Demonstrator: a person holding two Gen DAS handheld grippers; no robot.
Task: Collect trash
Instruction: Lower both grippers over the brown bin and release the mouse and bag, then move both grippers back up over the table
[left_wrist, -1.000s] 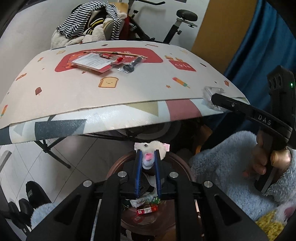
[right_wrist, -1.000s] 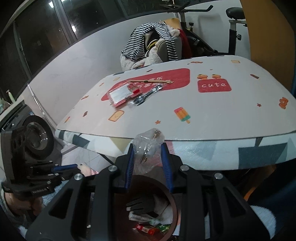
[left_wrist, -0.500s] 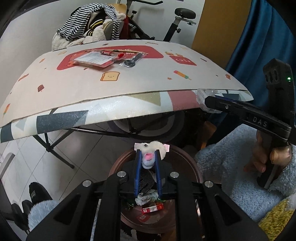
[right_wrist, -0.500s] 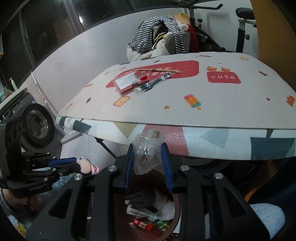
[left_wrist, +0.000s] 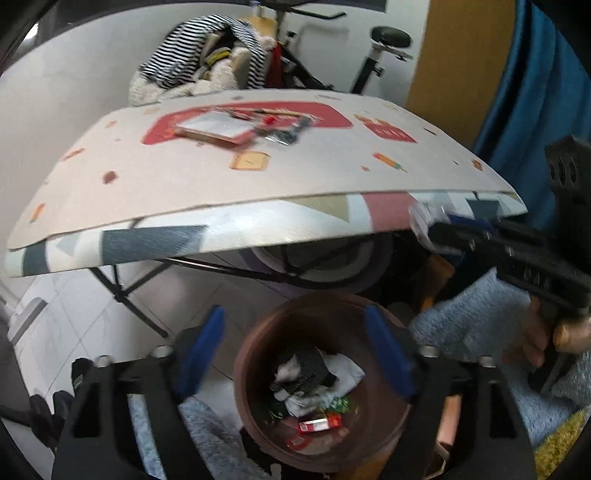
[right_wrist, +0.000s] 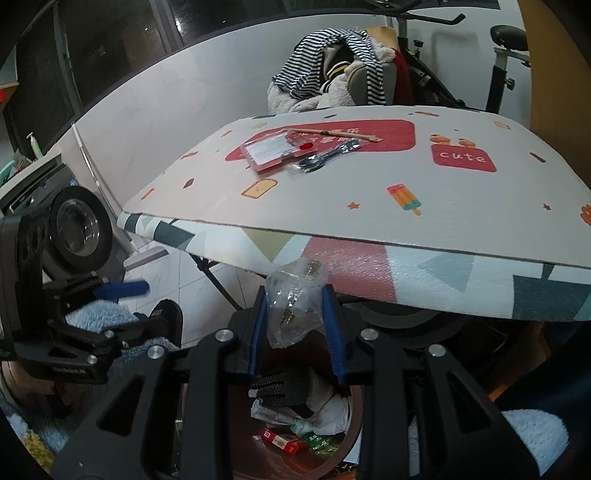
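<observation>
The right tongs (right_wrist: 297, 328) pinch a crumpled clear plastic bag (right_wrist: 295, 301) between their blue-lined fingers; the bag is see-through and wrinkled, with a few small brass-coloured metal bits showing inside, and it sticks up above the fingertips. Directly under these tongs stands a round brown bin (right_wrist: 352, 434), holding a black dotted glove, white crumpled paper, a red packet and a green wrapper. The left tongs (left_wrist: 295, 354) are spread wide with nothing between them, and the same bin (left_wrist: 255, 354) sits straight below their gap, its trash visible between the two blue pads. Ahead of both tongs, just past the bin, a folding table (right_wrist: 369, 206) carries a printed cover with a toast slice, an ice lolly and a red patch reading "cute" (right_wrist: 463, 157). Farther back on it lie a pink-edged card (right_wrist: 267, 151), a wrapped metal spoon (right_wrist: 325, 158) and a thin wooden stick (right_wrist: 334, 133); their small print is unreadable.
</observation>
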